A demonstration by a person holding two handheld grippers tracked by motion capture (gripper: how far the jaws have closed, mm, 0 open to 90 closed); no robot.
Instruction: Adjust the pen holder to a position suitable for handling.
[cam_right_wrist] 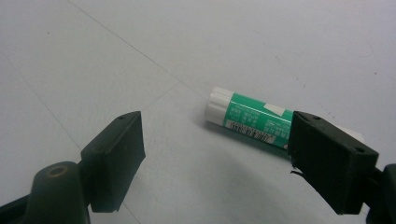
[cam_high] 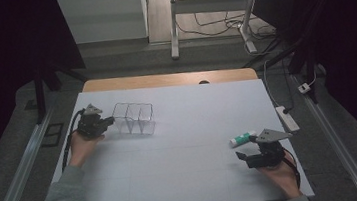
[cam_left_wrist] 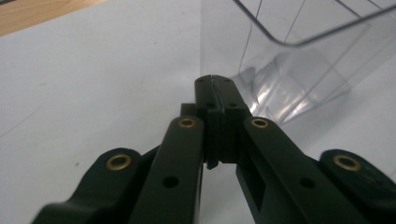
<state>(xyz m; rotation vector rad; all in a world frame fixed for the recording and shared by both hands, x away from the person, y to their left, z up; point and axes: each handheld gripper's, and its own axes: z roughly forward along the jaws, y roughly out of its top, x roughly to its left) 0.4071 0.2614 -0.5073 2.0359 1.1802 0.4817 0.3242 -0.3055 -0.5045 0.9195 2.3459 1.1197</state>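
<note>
- The glue stick (cam_high: 243, 137) lies flat on the white table sheet (cam_high: 194, 169), near the sheet's right edge, just ahead of the right gripper (cam_high: 245, 155).
- In the right gripper view, the glue stick (cam_right_wrist: 250, 122) rests on its side. Its white cap end points toward the middle of the frame; its far end is hidden behind the right-hand jaw.
- Long axis: the stick runs roughly crosswise to the line of the jaws, slightly slanted, so the jaws would close toward its ends, not its sides.
- The right gripper (cam_right_wrist: 217, 154) stands wide open and holds nothing. The stick sits off-centre, toward one jaw rather than midway between the two.
- The left gripper (cam_high: 109, 121) is at the far left of the sheet, well apart from the stick, its tips at the near wall of the clear divided organizer (cam_high: 134, 118).
- In the left gripper view, the left gripper (cam_left_wrist: 214, 84) is fully closed. Whether the thin clear wall (cam_left_wrist: 299, 70) is pinched between the pads cannot be told.
- Judgement: the right gripper is nearer by far; the coming grasp likely calls for turning or centring the jaws first.
</note>
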